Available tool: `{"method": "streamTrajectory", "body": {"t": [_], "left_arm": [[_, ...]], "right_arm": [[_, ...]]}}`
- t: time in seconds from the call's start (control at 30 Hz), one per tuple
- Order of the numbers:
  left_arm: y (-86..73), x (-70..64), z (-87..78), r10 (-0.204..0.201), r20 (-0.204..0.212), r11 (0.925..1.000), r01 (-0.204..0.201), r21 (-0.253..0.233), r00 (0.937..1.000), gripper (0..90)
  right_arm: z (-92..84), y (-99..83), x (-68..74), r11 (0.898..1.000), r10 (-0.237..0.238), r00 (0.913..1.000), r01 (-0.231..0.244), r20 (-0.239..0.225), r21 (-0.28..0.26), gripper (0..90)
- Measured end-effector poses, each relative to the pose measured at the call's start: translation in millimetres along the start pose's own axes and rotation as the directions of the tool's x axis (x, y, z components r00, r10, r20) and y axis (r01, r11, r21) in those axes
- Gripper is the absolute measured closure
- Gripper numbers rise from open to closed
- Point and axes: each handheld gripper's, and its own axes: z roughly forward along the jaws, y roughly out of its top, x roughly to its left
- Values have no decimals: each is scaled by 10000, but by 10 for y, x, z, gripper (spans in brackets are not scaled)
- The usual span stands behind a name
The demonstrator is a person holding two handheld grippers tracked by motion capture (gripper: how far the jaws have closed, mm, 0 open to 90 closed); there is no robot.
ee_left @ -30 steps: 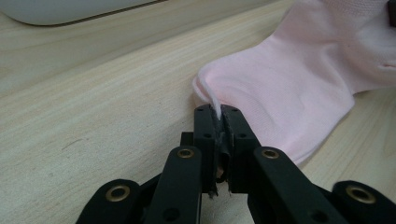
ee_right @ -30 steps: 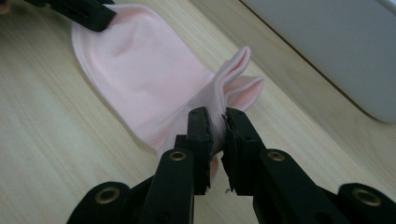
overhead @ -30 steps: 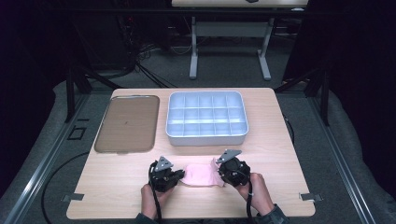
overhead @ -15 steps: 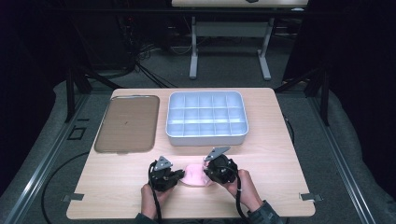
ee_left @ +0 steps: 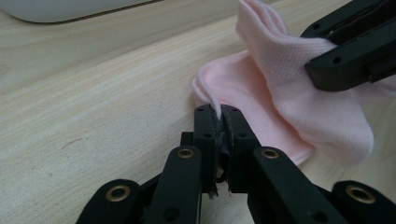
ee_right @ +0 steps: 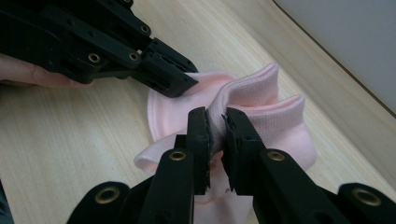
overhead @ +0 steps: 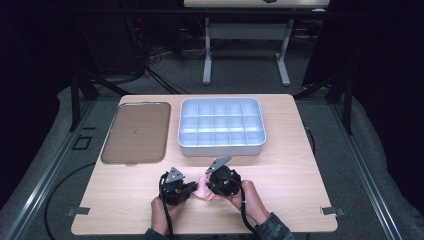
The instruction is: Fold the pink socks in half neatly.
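While a pink sock (overhead: 202, 188) is pinched on the wooden surface (overhead: 290, 180) by both grippers, the left gripper (ee_left: 217, 116) clamped on only a thin edge and the right gripper (ee_right: 216, 122) on a bunched fold, the thin edge could be pulled free if the fabric is tugged.

pink sock (ee_left: 289, 102) soft knit cloth, table (overhead: 300, 165) matt light wood, tongs matt blk plastic.
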Motion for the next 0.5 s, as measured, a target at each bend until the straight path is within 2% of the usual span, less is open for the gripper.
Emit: {"method": "streamTrajectory", "body": {"t": [0.2,0.33,0.43,0.5], "left_arm": [[3,-1,3,78,-44,10000,-78,-9,10000,854],[2,-3,3,81,-48,10000,-81,-11,10000,852],[2,-4,3,84,-50,10000,-84,-7,10000,852],[1,-5,5,88,-64,10000,-88,-32,9999,852]], "right_arm": [[97,70,42,9999,-161,9997,162,-181,36,808],[182,86,21,9998,13,9991,-5,-433,201,801],[216,86,13,9998,119,9977,-110,-674,134,783],[209,77,-11,9994,316,9954,-328,-899,-122,748]]}}
